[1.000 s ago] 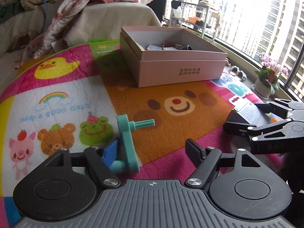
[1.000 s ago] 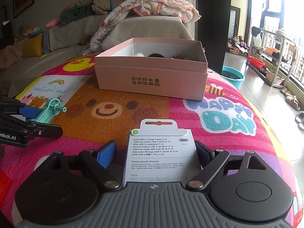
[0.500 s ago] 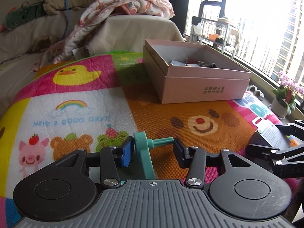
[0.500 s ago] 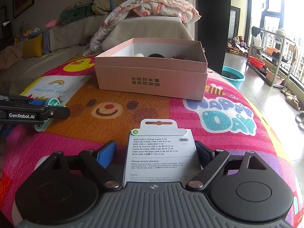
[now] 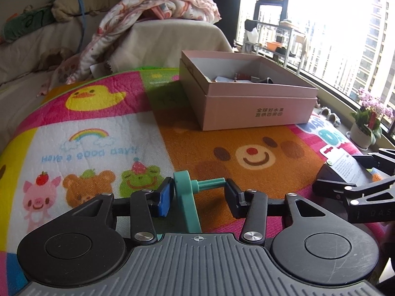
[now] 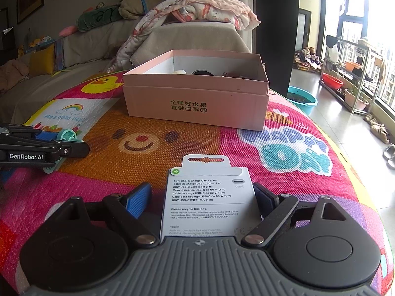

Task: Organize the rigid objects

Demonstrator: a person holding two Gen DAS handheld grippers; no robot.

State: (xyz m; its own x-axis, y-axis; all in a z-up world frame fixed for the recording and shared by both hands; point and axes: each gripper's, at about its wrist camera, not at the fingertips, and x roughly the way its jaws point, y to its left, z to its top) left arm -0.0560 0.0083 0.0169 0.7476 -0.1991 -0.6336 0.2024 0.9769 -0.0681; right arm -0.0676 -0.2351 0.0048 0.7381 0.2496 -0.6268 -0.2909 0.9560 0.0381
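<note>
A teal plastic crank-shaped part lies on the colourful play mat. My left gripper has its fingers around it, the blue pad on its flat arm and the right pad at the peg's tip; it also shows in the right wrist view. A white USB-C cable box lies flat between the open fingers of my right gripper, with a gap on the left side. An open pink cardboard box holding several small items stands farther back; it also shows in the right wrist view.
The mat covers a raised surface whose edge drops to the floor on the right. A sofa with a blanket stands behind. A potted plant and a teal basin stand off the mat.
My left gripper has swung to straddle the teal part and has closed onto it. My right gripper and the cable box have not moved.
</note>
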